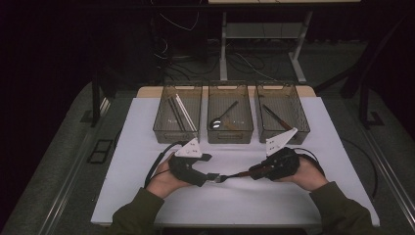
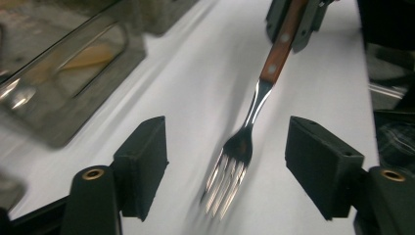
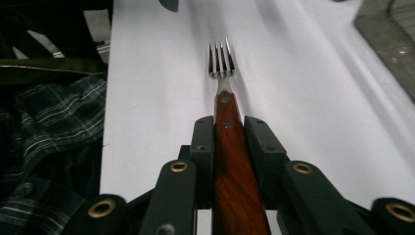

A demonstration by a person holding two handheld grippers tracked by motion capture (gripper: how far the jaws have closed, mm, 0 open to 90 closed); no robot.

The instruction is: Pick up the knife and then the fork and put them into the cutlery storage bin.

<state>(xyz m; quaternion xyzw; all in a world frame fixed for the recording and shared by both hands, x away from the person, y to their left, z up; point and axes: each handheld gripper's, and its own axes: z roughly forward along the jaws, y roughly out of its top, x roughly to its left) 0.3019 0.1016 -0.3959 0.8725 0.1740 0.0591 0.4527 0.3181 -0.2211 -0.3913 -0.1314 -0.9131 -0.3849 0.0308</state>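
Currently the right hand-held gripper [image 3: 230, 142] is clamped on the wooden handle of the fork [image 3: 222, 88], holding it level just above the white desk [image 1: 147, 147]. The left hand-held gripper [image 2: 227, 161] has its jaws apart, fork tines between them, pads clear. Three mesh bins [image 1: 230, 134] sit behind.

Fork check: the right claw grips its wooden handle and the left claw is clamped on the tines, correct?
Not quite. The left claw stands open around the fork, its jaws clear of the tines, as the left gripper view shows. The right claw does grip the wooden handle.
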